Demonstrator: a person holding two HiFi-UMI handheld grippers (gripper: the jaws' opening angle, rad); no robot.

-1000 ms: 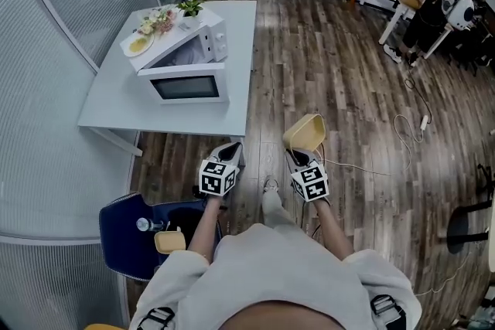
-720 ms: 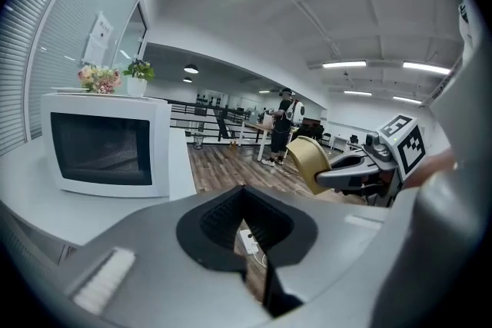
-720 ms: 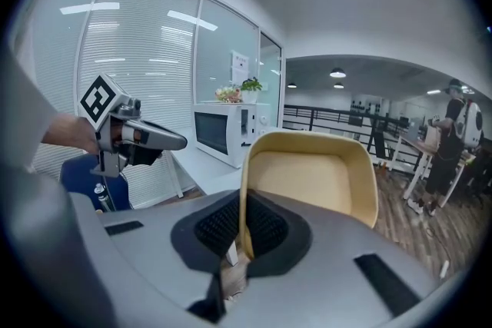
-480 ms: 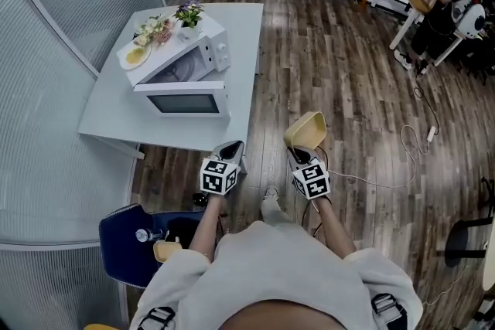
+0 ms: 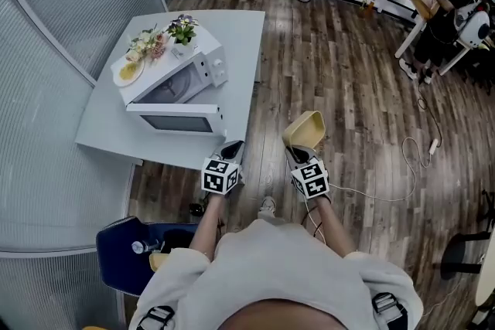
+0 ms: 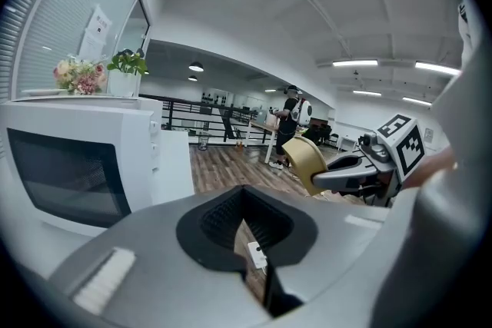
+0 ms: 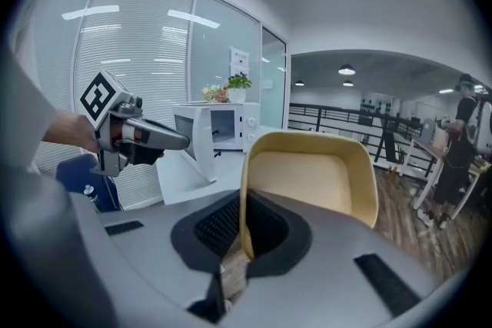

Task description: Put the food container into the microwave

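A white microwave (image 5: 166, 85) stands on a white table (image 5: 236, 35) with its door (image 5: 176, 122) swung open toward me. In the right gripper view the door (image 7: 182, 140) shows edge-on. My right gripper (image 5: 295, 154) is shut on the wall of a yellow food container (image 5: 305, 130), held over the wood floor to the right of the table's corner. The container (image 7: 311, 173) fills that gripper's view, with its wall pinched between the right gripper's (image 7: 242, 240) jaws. My left gripper (image 5: 232, 150) hovers at the table's near edge, shut and holding nothing, as the left gripper (image 6: 246, 220) shows up close.
A plate of food (image 5: 128, 71), flowers and a potted plant (image 5: 182, 28) sit on top of the microwave. A blue chair (image 5: 128, 247) is at my lower left. A cable (image 5: 379, 193) trails over the floor. A person (image 5: 448, 19) stands at desks far right.
The table and microwave have come nearer to both grippers as I moved forward. The right gripper still holds the container; the left one stays shut.
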